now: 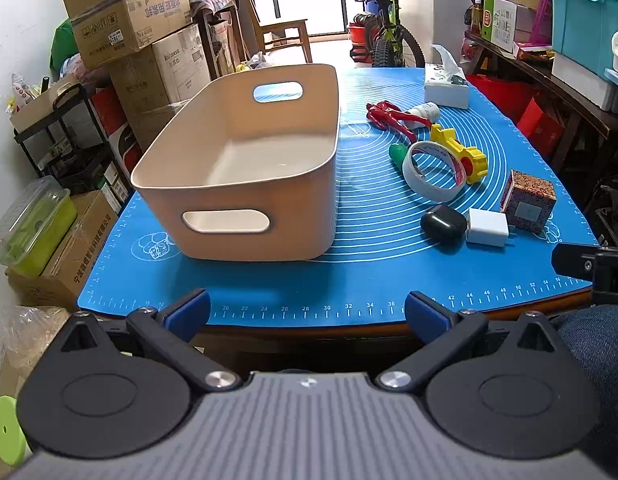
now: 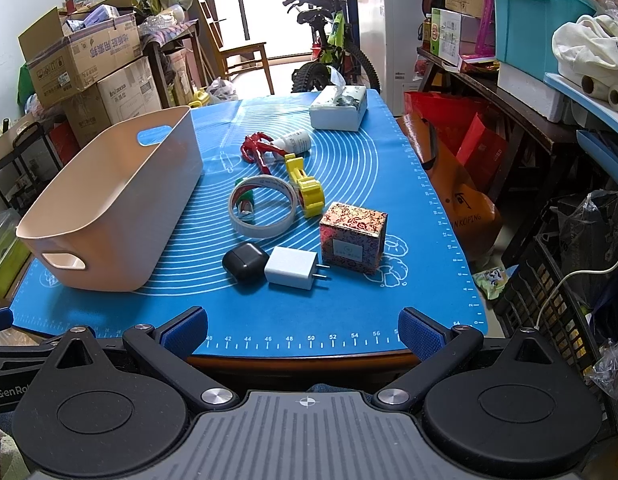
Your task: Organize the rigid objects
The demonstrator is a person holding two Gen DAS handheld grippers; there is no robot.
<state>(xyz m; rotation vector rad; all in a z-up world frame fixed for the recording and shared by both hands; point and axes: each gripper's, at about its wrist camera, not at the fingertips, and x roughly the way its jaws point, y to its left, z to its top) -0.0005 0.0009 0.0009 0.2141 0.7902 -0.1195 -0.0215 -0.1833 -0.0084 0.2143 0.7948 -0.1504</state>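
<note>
You are in a home storage room, crowded on every side. Stacked cardboard boxes [image 1: 133, 20] rise beyond the table's left edge, a bicycle [image 2: 333, 40] and a wooden chair [image 2: 245, 60] stand past its far edge by a bright doorway, and a shelf beyond the right edge carries a teal storage bin [image 2: 529, 16] and household clutter.

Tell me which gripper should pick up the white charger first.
Right. The right gripper is open and faces the white charger almost straight ahead. From the left gripper, also open, the charger lies off to the right, while the bin sits ahead.
</note>
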